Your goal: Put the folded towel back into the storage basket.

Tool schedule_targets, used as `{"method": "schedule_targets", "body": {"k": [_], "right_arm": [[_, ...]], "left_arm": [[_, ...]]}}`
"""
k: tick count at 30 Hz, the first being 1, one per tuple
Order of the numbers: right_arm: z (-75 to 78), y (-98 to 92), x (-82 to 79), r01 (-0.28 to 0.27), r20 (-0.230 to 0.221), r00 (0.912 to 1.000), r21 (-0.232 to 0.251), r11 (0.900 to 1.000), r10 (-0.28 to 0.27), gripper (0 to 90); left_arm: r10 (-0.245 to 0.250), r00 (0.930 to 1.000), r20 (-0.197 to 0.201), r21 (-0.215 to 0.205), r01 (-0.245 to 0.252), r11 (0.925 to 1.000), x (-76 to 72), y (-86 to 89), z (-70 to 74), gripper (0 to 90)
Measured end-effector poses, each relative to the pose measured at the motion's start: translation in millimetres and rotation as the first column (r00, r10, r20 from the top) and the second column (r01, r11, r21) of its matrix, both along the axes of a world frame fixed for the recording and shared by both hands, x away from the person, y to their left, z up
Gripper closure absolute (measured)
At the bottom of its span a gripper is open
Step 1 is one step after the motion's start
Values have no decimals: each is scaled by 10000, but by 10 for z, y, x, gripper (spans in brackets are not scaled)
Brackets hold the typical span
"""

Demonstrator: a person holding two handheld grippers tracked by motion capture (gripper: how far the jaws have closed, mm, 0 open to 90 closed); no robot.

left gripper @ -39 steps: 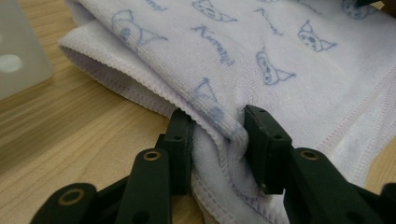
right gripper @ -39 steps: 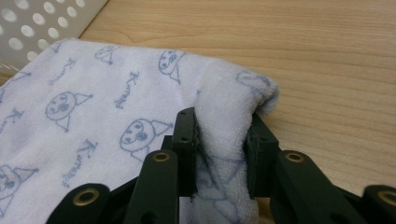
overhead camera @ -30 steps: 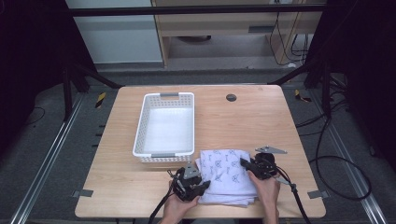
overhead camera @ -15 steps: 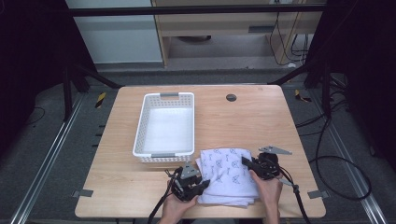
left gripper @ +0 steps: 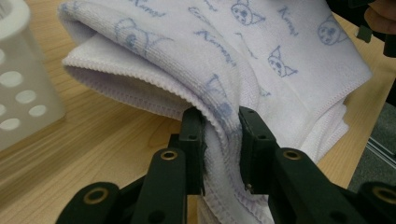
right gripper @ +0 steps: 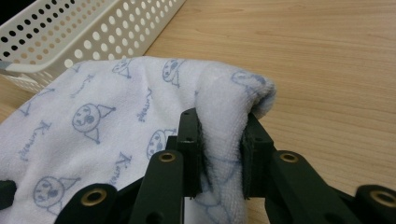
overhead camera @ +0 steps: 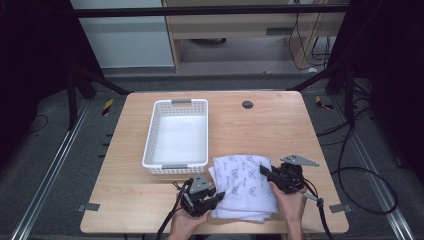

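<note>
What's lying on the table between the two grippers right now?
The folded white towel spans from the left gripper to the right gripper, clearest in the high view; both pinch its edges.

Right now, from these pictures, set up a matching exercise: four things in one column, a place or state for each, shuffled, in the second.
Things:
1. towel
2. basket
3. left tongs
4. round black disc

Places or states:
A. white, perforated, nothing inside
B. set in the tabletop near the far edge
C. folded, printed with blue cartoon faces
D. shut on a towel fold at its near left edge

Pairs: 1-C, 2-A, 3-D, 4-B
</note>
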State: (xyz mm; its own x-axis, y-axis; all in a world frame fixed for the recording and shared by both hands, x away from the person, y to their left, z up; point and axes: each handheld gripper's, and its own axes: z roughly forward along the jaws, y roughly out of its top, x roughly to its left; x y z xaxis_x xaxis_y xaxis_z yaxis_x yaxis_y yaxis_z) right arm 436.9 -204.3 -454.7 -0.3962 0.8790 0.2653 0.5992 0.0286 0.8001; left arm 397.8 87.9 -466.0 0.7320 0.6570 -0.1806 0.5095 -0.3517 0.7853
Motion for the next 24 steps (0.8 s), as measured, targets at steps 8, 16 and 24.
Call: {"method": "schedule_targets", "body": {"k": [8,16,24], "right_arm": [[109,-2,-66,9,270,9996,-9,10000,-9,737],[225,6,-108,-14,555,9985,-44,10000,17,736],[340,41,-130,-44,865,9962,-141,9999,56,733]], "left_arm": [[-83,9998,198,-8,83,10000,-24,2,77,729],[-93,9991,413,-113,97,9999,-42,18,177,728],[-49,9982,590,-234,63,9997,-55,47,263,728]]}}
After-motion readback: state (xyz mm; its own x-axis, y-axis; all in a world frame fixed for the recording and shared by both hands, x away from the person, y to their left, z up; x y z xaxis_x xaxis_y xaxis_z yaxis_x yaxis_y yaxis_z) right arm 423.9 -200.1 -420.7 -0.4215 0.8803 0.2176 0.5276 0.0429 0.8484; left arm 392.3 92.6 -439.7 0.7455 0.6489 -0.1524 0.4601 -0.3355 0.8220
